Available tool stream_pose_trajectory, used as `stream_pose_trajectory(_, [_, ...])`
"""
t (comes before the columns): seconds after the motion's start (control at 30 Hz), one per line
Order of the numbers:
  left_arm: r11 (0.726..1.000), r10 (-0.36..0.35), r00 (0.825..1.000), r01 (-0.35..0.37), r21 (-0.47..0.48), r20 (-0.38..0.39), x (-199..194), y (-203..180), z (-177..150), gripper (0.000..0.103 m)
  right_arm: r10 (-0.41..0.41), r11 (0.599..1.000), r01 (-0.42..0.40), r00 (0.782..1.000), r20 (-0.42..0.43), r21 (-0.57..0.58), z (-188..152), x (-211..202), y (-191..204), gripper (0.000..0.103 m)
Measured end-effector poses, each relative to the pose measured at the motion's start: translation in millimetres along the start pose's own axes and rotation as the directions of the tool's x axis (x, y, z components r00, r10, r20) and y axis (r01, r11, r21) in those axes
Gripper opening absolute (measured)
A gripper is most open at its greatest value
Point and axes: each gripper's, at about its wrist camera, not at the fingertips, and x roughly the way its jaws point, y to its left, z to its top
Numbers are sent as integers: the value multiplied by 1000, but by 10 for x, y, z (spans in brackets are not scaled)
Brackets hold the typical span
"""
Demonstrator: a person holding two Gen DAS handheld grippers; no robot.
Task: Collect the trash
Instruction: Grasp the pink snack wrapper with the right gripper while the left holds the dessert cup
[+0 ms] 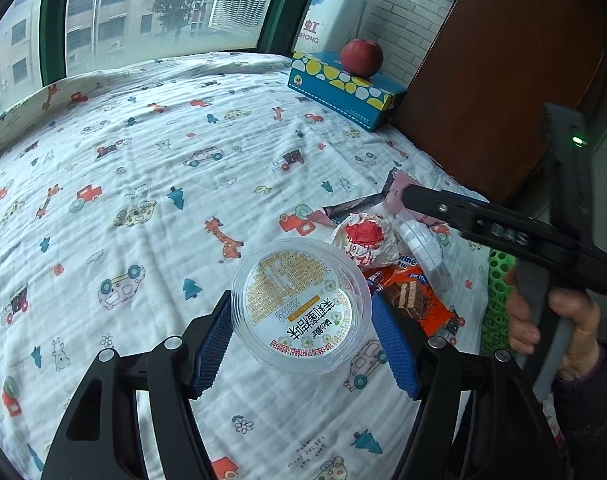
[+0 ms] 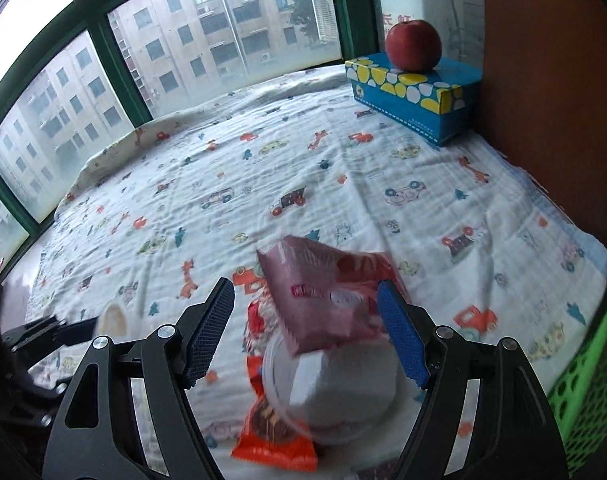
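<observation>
Our left tongs (image 1: 301, 334) grip a clear plastic cup (image 1: 301, 306) between their blue pads, with its printed label facing us. The cup is lifted a little over the bed sheet (image 1: 143, 184), which has cars, giraffes and little trees on it.

Just past the cup lies a small heap of trash on the sheet: a crumpled white and red paper ball (image 1: 367, 238), an orange snack wrapper (image 1: 417, 300), a clear round lid (image 1: 423, 246) and a dark wrapper (image 1: 355, 206).

Our right tongs (image 2: 305, 334) are spread wide. A pink wrapper (image 2: 323, 300) sits between them and looks blurry. It lies against the right pad, but we cannot tell if it is gripped. Below it we see the orange wrapper (image 2: 271, 424) and a white see-through tub (image 2: 335, 392).

A green basket (image 2: 587, 392) stands at the right edge of the bed. Far back, a red apple (image 2: 413, 45) rests on top of a blue tissue box (image 2: 415, 96) by the window (image 2: 223, 36).
</observation>
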Motion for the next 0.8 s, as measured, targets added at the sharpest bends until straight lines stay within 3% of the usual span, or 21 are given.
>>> stream_pose_trajectory(0.2, [1000, -7, 1000, 7, -7, -3, 8, 23, -23, 66, 41, 993, -35, 998, -53, 110, 81, 243, -272, 74])
stream_pose_trajectory(0.3, [1000, -9, 1000, 9, -12, -8, 23, 34, -21, 66, 70, 987, -58, 995, -77, 153, 97, 341, -401, 80])
stream_pose_trajectory(0.6, [1000, -15, 1000, 15, -18, -18, 60, 23, -11, 66, 151, 961, -126, 985, -84, 247, 79, 445, -641, 80])
stream_pose_trajectory(0.67, [1000, -15, 1000, 15, -16, -18, 66, 18, -10, 66, 154, 960, -130, 985, -82, 248, 68, 440, -647, 79])
stream_pose_trajectory(0.8, [1000, -15, 1000, 14, -15, -16, 69, 6, -4, 66, 157, 961, -133, 984, -83, 242, 17, 427, -659, 66])
